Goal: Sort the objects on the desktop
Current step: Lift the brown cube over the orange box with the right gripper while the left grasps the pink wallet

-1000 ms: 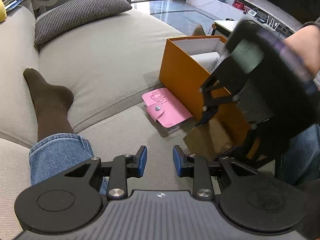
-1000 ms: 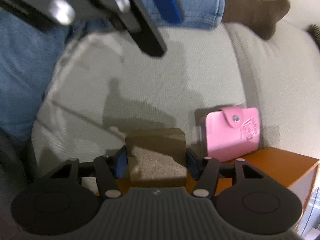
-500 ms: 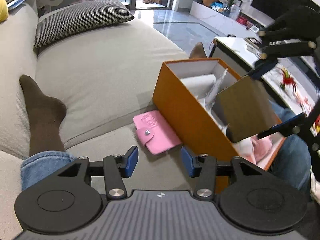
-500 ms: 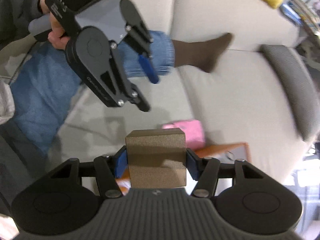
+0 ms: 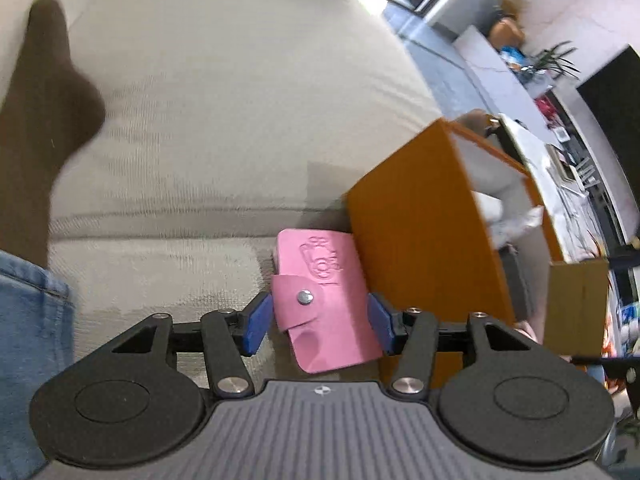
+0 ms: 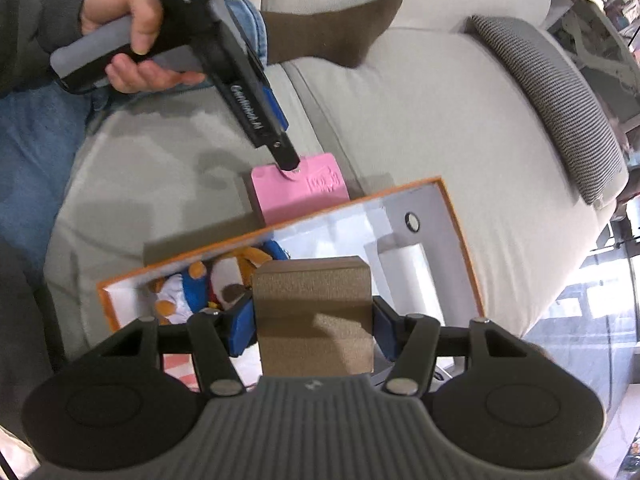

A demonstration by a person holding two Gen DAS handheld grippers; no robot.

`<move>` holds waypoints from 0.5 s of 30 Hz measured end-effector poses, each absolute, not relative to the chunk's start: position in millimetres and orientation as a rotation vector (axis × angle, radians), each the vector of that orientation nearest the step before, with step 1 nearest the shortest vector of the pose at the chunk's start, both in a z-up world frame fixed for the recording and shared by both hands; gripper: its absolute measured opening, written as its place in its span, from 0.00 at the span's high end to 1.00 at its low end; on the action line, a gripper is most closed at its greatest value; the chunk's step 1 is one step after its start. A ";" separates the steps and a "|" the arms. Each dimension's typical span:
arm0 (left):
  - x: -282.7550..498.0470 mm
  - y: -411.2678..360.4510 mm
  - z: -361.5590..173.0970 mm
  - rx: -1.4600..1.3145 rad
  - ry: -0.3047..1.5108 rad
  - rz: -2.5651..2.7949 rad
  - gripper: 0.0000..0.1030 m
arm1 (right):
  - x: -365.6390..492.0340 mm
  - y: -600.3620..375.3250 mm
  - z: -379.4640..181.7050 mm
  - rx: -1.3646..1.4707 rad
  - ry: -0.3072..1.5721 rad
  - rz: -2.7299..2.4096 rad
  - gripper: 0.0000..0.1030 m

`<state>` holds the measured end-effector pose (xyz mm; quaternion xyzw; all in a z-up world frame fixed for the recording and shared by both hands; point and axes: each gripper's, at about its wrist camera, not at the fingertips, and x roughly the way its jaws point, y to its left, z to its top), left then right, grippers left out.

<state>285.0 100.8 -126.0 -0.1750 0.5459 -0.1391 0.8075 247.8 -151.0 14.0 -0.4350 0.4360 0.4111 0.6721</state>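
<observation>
left fingers opening astride pink wallet, right fingers clamped on brown block

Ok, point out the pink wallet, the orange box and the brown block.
pink wallet (image 5: pixel 320 300), left wrist view, on its snap flap.
orange box (image 5: pixel 416 224), left wrist view, on its outer side wall.
brown block (image 6: pixel 314 312), right wrist view, on its facing side.

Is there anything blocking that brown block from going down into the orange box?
Nothing visible does. The right gripper holds the brown block above the orange box, whose top is open. Inside lie a stuffed toy to the left and a white roll to the right; how much bare floor lies directly under the block is hidden by it.
</observation>
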 end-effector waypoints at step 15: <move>293.6 90.6 -157.5 -0.354 1.219 -0.292 0.32 | 285.1 -170.2 -34.6 -0.928 1.053 0.960 0.40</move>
